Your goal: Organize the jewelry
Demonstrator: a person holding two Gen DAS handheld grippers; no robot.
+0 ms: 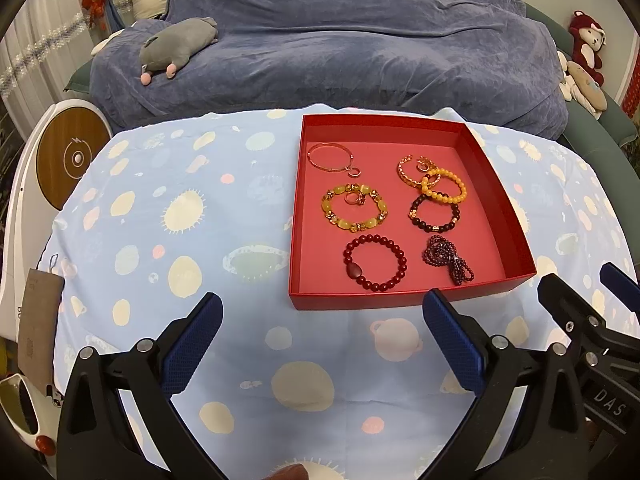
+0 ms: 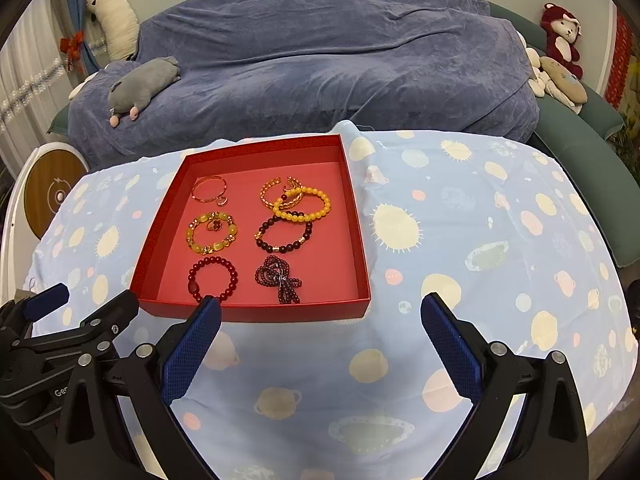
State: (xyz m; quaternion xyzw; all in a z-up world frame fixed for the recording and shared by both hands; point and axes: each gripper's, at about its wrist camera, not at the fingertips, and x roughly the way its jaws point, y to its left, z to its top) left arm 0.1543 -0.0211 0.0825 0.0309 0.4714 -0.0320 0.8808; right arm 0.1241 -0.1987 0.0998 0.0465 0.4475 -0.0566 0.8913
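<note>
- Both grippers stand with jaws spread wide and nothing between them: the left gripper (image 1: 322, 312) hovers over bare cloth just before the near wall of the box, and the right gripper (image 2: 320, 312) sits beside it, its left fingertip overlapping the box's near wall in its own view.
- Blue textured pads (image 1: 192, 344) line the black fingers; no pad presses on anything.
- Beneath them a light blue tablecloth (image 1: 200, 220) printed with pale planets and suns covers the table.
- On that cloth rests a shallow red box (image 1: 516, 216), lid off, holding all the jewelry.
- Nearest the grippers inside it lie a dark red bead bracelet (image 1: 374, 262) and, to its right, a bunched purple bead strand (image 1: 448, 260).
- In the middle row are a yellow stone bracelet (image 1: 354, 208) with a small ring (image 1: 354, 199) inside its loop, and a dark bead bracelet (image 1: 434, 212).
- At the far side, a thin rose-gold bangle (image 1: 330, 157) lies apart on the left; on the right a gold chain bracelet (image 1: 416, 170) overlaps an orange bead bracelet (image 1: 446, 186).
- Beyond the table a blue-grey blanket (image 1: 340, 40) covers a sofa, with a grey plush toy (image 1: 176, 46) lying on it.
</note>
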